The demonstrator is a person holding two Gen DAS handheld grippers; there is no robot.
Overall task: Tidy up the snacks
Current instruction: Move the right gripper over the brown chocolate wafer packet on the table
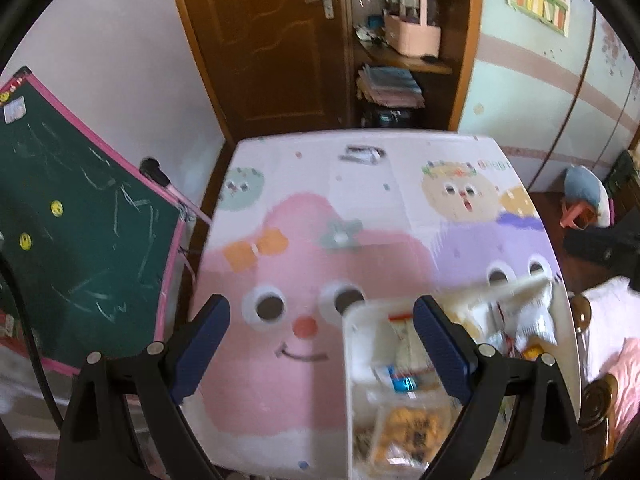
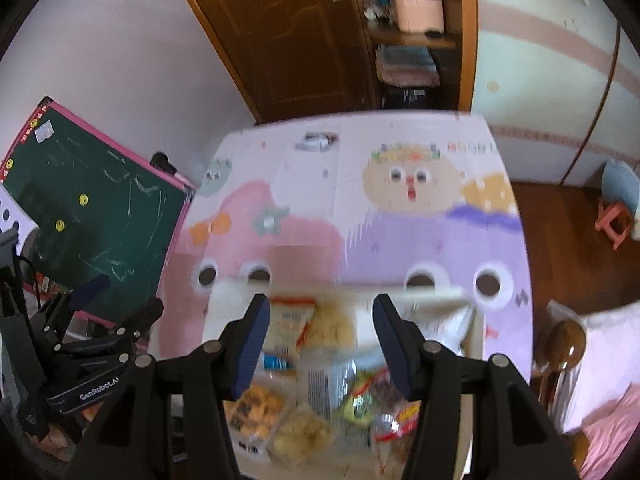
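Note:
A white tray (image 2: 434, 294) full of snack packets sits at the near edge of the table. It holds an orange-brown cookie pack (image 2: 256, 406), a bag of yellow crisps (image 2: 304, 434), a white packet with a barcode (image 2: 322, 388) and a red-labelled packet (image 2: 402, 414). My right gripper (image 2: 320, 308) hangs above these packets, open, with nothing between its blue pads. My left gripper (image 1: 320, 320) is open wide over the pink cartoon face, left of the tray (image 1: 352, 344); its right finger overlaps the tray's left part. The left gripper (image 2: 120, 300) also shows off the table's left edge.
The table (image 1: 304, 184) wears a cloth with pastel cartoon faces; a small grey-white object (image 1: 362, 154) lies at its far edge. A green chalkboard (image 1: 80, 220) leans at the left. A wooden door and shelf stand behind; a chair back (image 2: 564, 344) and a pink stool (image 2: 614, 220) are on the right.

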